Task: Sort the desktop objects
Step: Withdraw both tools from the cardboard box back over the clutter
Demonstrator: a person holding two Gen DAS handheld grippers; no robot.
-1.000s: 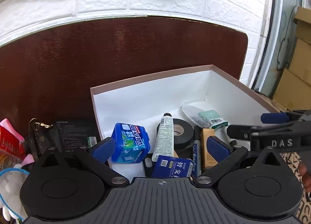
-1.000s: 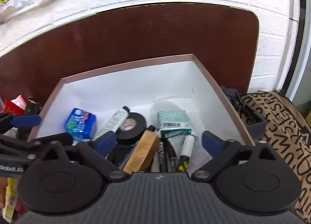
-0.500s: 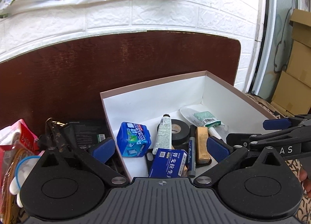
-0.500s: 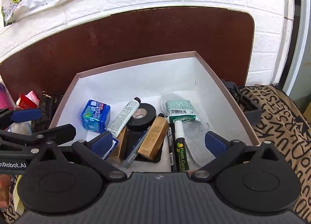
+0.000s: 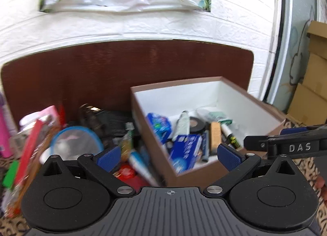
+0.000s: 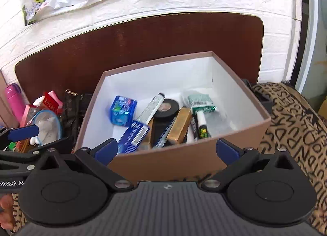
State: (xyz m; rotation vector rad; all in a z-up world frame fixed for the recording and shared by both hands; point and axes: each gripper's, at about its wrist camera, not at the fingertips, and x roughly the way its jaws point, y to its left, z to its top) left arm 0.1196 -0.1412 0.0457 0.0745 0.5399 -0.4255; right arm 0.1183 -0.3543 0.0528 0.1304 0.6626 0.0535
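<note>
A brown box with white inside [image 6: 204, 156] [image 5: 196, 171] holds a blue gum tub [image 6: 122, 110], a white tube [image 6: 150, 108], a black tape roll [image 6: 166, 109], a gold box [image 6: 179, 127], a blue carton [image 6: 133, 136], markers [image 6: 201, 124] and a green packet [image 6: 201, 103]. My left gripper [image 5: 170, 157] is open and empty, in front of the box's near left corner. My right gripper [image 6: 166, 151] is open and empty, in front of the box's near wall. Each gripper shows at the edge of the other's view.
Left of the box lies a pile: a blue-rimmed round lid [image 5: 75, 143], red and pink packets [image 6: 52, 101], a dark wallet [image 5: 96, 117], a pink bottle [image 6: 14, 101]. A brown board [image 6: 143, 39] stands against the white brick wall. A patterned cloth [image 6: 296, 125] covers the right.
Both grippers have pulled back and up from over the box. The left view has swung left, bringing the pile of loose objects into sight. Both stay open.
</note>
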